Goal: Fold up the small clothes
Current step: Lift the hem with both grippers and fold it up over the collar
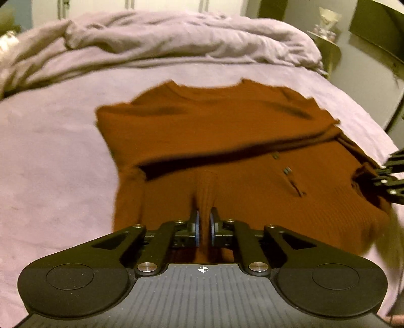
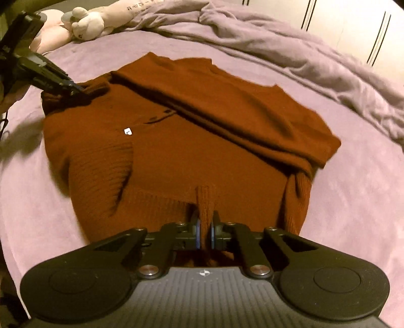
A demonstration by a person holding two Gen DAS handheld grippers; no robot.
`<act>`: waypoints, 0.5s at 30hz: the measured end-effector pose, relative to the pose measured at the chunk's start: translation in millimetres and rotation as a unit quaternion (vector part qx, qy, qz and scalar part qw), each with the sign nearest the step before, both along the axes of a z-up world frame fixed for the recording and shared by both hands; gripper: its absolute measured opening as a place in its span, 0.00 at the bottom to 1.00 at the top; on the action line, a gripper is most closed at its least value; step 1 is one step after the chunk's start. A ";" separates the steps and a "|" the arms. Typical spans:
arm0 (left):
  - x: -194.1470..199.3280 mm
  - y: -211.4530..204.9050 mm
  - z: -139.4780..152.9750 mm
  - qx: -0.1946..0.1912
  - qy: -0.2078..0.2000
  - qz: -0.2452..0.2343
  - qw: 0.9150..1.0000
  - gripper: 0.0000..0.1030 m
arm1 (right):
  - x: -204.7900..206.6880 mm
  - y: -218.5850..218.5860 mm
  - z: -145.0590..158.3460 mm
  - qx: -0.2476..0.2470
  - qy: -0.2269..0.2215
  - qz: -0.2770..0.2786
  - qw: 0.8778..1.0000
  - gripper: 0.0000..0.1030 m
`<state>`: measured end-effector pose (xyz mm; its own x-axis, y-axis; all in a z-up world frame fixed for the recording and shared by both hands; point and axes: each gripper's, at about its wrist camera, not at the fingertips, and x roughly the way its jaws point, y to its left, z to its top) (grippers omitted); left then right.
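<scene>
A rust-brown knitted sweater [image 1: 227,131] lies spread on a bed covered by a lilac sheet [image 1: 50,156]. Bare sheet borders the garment on both sides, wider at its left in the left wrist view and at its right in the right wrist view. A crumpled lilac duvet [image 2: 290,43] is heaped along the far edge of the bed, well apart from the sweater; a plush toy [image 2: 85,24] lies at the far left corner in the right wrist view. Pale cupboard doors [image 2: 353,22] stand behind the bed. The left gripper [image 1: 204,219] has its jaws drawn narrow on a raised ribbed fold of the sweater's near edge. The right gripper [image 2: 205,222] is likewise clamped on a ribbed pleat of the knit. A sleeve lies folded across the body, and a small white size tag [image 2: 128,131] shows near the neckline.
</scene>
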<state>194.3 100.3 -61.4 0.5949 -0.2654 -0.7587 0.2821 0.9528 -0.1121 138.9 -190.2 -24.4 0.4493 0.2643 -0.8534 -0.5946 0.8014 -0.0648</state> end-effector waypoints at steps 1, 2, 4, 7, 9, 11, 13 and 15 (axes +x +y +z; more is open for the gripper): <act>0.0 1.1 4.9 0.001 -0.007 0.003 1.000 0.08 | 1.2 0.9 5.6 0.002 -0.013 0.001 1.000 0.06; 0.0 2.3 10.6 0.003 -0.017 0.008 1.000 0.08 | 3.5 1.4 12.0 0.006 -0.027 -0.001 1.000 0.06; 0.4 6.2 27.4 -0.001 -0.043 0.016 0.999 0.08 | 11.8 0.2 28.6 0.022 -0.057 -0.015 0.998 0.06; 7.1 13.2 57.9 -0.008 -0.086 0.031 0.996 0.08 | 30.5 -0.3 52.2 0.035 -0.108 -0.035 0.993 0.06; 15.5 18.8 77.3 -0.004 -0.121 0.051 0.991 0.08 | 48.3 -1.4 64.9 0.040 -0.142 -0.052 0.988 0.06; 31.3 28.0 92.8 -0.010 -0.145 0.080 0.986 0.08 | 70.2 -4.4 73.9 0.052 -0.169 -0.084 0.981 0.06; 48.3 30.8 95.1 0.012 -0.159 0.104 0.982 0.08 | 97.1 -7.6 72.0 0.056 -0.176 -0.114 0.976 0.06; 69.4 34.9 82.9 0.018 -0.141 0.117 0.983 0.08 | 122.5 -8.9 59.6 0.053 -0.169 -0.146 0.973 0.06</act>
<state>263.6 135.2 21.5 0.8251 -0.0726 -0.5603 0.0697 0.9972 -0.0266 261.4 -199.2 35.2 0.7693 0.1605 -0.6184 -0.2987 0.9460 -0.1260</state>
